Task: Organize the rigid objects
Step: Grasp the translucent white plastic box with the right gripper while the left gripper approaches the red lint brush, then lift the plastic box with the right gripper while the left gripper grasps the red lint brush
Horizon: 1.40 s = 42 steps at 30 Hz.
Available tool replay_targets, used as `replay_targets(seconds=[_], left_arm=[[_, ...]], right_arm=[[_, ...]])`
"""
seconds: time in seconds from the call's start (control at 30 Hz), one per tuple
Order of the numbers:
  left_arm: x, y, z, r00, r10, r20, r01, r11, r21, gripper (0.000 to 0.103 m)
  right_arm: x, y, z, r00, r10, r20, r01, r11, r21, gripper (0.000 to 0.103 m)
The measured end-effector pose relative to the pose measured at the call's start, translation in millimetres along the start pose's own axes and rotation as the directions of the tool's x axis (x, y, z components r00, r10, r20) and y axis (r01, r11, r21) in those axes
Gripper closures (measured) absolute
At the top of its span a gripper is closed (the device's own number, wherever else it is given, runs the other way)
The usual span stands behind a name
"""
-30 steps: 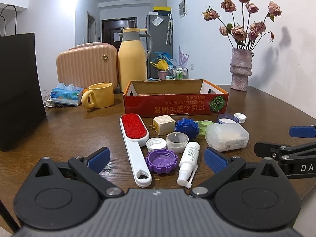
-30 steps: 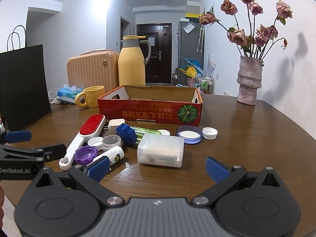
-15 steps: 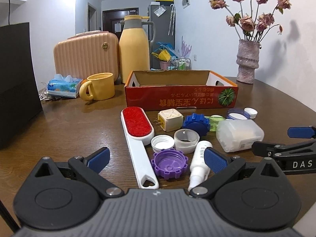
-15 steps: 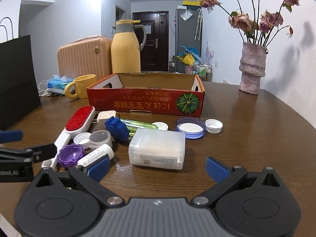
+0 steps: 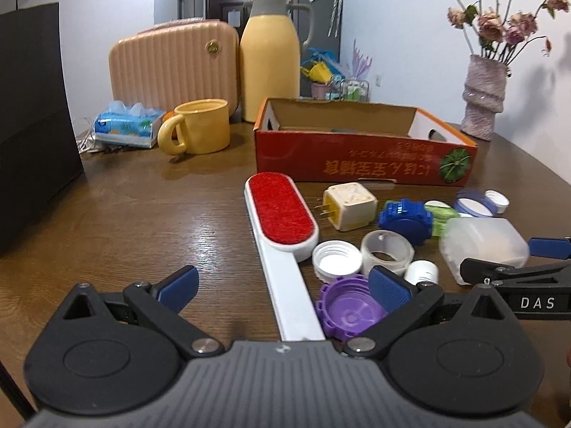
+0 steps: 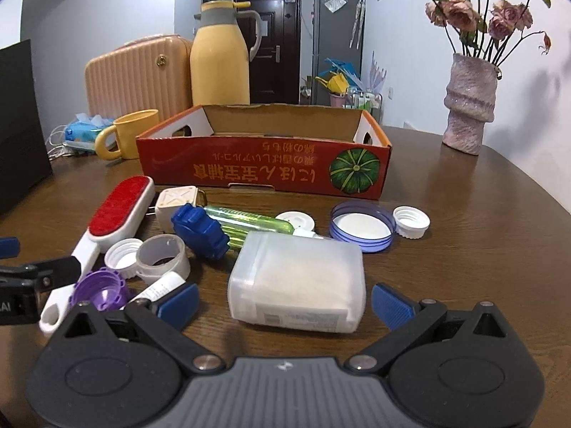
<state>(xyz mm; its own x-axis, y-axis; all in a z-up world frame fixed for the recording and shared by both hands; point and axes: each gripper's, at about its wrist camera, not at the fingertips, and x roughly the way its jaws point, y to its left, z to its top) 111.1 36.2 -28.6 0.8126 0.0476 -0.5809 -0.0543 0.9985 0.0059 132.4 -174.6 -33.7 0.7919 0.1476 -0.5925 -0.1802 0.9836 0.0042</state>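
Note:
Small rigid items lie on the brown table in front of an open red cardboard box. My left gripper is open, its fingers on either side of the white handle of the red lint brush. A purple cap, white cap, clear ring, cream plug adapter and blue cap lie to its right. My right gripper is open, its fingers flanking the translucent plastic case. A green tube lies behind the case.
A yellow mug, tissue pack, peach case and yellow thermos stand at the back left. A black bag rises at the far left. A vase of dried roses stands at the back right. A blue-rimmed lid and a white cap lie near the box.
Both grippers have moved forward and lower toward the items. The brush handle now lies between the left fingers and the plastic case between the right fingers. Both stayed open.

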Motion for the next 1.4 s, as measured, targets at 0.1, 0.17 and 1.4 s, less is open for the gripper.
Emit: replay_targets(seconds=[0.1, 0.17, 1.4], left_arm=[[9.3, 4.9, 4.1, 1.000, 0.006, -0.026, -0.007, 1.000, -0.015, 0.000], [13.5, 6.6, 6.7, 0.999, 0.013, -0.036, -0.014, 1.000, -0.022, 0.000], [97.6, 0.8, 40.5, 0.979, 0.097, -0.180, -0.110, 0.992, -0.067, 0.014]], right_arm=[[11.1, -0.1, 3.7, 1.000, -0.009, -0.014, 0.009, 1.000, 0.009, 0.000], [18.2, -0.3, 6.1, 0.999, -0.026, -0.023, 0.027, 1.000, 0.009, 0.000], [35.4, -42.1, 18.5, 0.986, -0.007, 0.166, -0.012, 0.993, 0.114, 0.021]])
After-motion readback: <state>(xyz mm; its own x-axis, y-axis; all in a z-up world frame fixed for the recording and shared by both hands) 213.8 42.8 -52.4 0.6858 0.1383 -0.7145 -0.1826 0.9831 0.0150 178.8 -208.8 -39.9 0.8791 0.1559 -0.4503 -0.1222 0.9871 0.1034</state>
